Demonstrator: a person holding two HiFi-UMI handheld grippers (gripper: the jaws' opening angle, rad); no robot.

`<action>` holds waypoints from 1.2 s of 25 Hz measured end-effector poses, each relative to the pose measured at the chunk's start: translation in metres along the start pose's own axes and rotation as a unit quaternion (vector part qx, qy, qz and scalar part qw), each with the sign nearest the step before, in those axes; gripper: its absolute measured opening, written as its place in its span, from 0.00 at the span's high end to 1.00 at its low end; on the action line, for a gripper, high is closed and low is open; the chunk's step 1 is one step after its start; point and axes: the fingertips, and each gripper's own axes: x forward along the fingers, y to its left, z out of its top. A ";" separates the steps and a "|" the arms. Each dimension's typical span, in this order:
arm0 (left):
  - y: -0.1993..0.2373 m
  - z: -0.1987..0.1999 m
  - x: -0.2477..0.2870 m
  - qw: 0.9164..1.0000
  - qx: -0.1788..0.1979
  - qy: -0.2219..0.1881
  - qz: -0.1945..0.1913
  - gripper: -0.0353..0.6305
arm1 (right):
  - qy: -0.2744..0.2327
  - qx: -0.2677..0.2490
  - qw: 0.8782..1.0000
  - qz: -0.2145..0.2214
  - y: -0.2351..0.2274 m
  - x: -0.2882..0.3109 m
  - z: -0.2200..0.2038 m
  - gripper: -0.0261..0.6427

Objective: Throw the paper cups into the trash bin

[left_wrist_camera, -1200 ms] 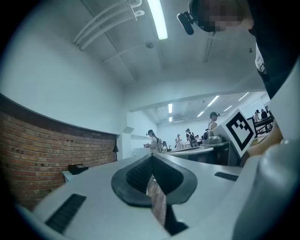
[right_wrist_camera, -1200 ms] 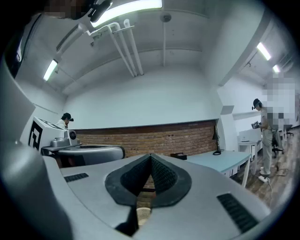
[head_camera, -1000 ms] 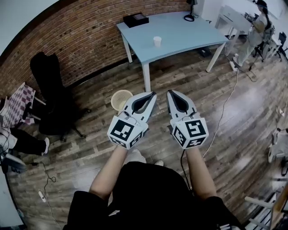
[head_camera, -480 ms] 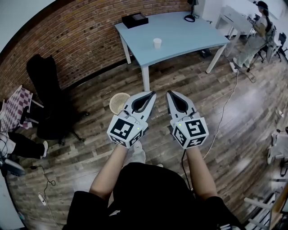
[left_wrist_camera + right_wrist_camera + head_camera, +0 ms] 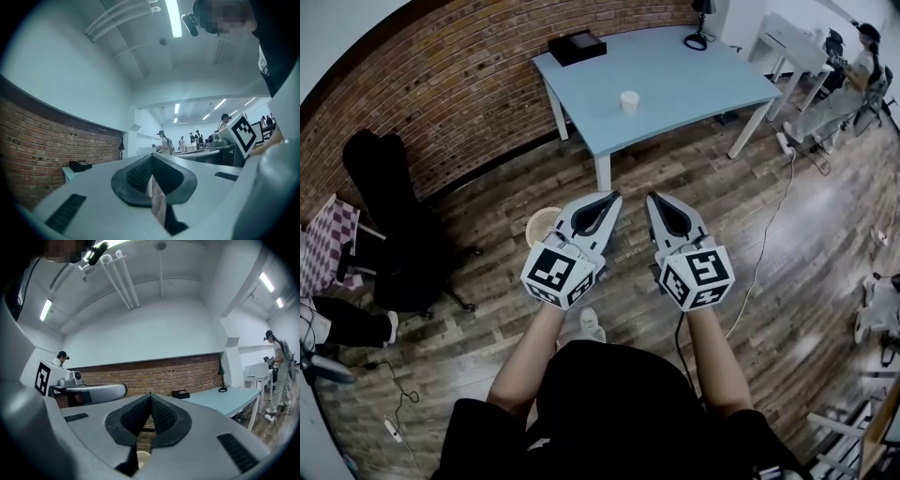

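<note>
Pinched fully together on the left gripper, pad against pad, nothing between. Same on the right gripper: closed tip to tip, empty. Held level, side by side, pointing ahead at the table.

Out beyond the tips now: one paper cup, standing upright, mouth up, out in the open on the pale blue top. Well apart from the black box at the far corner and the lamp at the far edge. Down on the wooden floor, just beside the left gripper and partly hidden behind it, the trash bin: a pale woven basket near the table leg. Glimpsed too, low between the right gripper's jaws.

Judging the cup: probably very light, thin-walled, easy to crush or tip over. Best taken across the body, a little below the rim, with a gentle squeeze. Needs opening up first. Looks empty from here, though hard to tell for certain.

Against a second ago: closer in. Table and cup lower in the head view, bin slid back alongside the left gripper and more covered by it. No change at the jaws, shut and empty then as now. Far right, a person shifted further toward the edge.
</note>
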 end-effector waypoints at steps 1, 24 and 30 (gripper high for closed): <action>0.009 -0.001 0.002 1.000 -0.003 0.000 0.001 0.93 | 0.002 -0.002 1.000 0.000 -0.001 0.008 0.000 0.95; 0.152 -0.017 0.010 1.000 -0.023 -0.003 -0.019 0.93 | 0.015 -0.010 0.998 -0.059 0.003 0.144 -0.005 0.95; 0.169 -0.021 0.004 0.999 -0.034 -0.004 -0.013 0.93 | 0.023 -0.015 0.998 -0.063 0.008 0.156 -0.009 0.95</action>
